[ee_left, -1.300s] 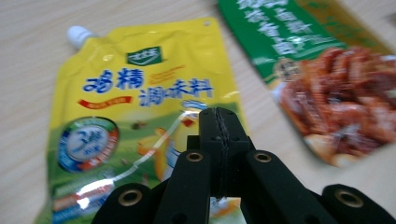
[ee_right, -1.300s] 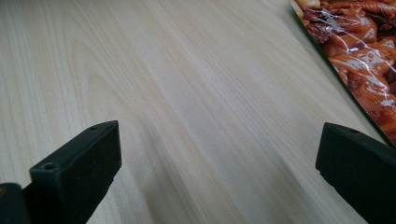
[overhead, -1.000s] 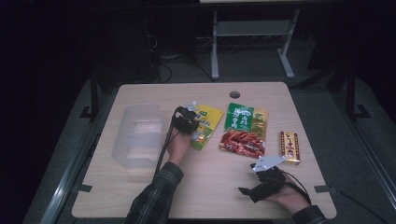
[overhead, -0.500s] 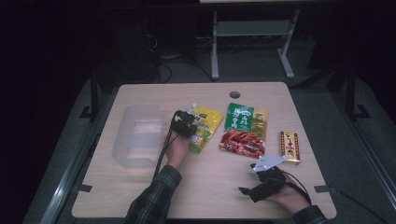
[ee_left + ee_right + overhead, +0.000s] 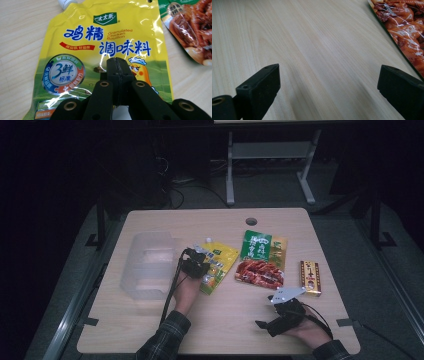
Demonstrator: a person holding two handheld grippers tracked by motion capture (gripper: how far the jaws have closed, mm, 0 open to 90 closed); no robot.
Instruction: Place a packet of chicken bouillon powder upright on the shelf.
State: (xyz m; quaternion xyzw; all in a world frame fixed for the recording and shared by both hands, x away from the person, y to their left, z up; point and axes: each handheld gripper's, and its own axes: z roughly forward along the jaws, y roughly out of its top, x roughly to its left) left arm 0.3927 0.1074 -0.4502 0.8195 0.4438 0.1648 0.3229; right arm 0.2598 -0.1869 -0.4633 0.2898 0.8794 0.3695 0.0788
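Note:
A yellow chicken bouillon pouch (image 5: 105,37) with a white spout lies flat on the wooden table (image 5: 150,320). My left gripper (image 5: 116,61) is shut, its tips just over the pouch's lower half; nothing shows between the pads. From above, the left gripper (image 5: 197,267) sits at the yellow pouch's (image 5: 223,256) left edge. My right gripper (image 5: 328,80) stands open over bare wood, with a red and green snack pack (image 5: 407,37) at its upper right. In the high view the right gripper (image 5: 266,326) rests near the table's front right.
A clear plastic container (image 5: 147,265) stands left of the left hand. The red and green snack pack (image 5: 261,260) lies right of the pouch, and a small yellow-red box (image 5: 310,277) lies farther right. The table has a cable hole (image 5: 251,221) at the back.
The left hand has slid a little toward the near edge along the yellow pouch, its jaws staying shut. The right hand has kept still.

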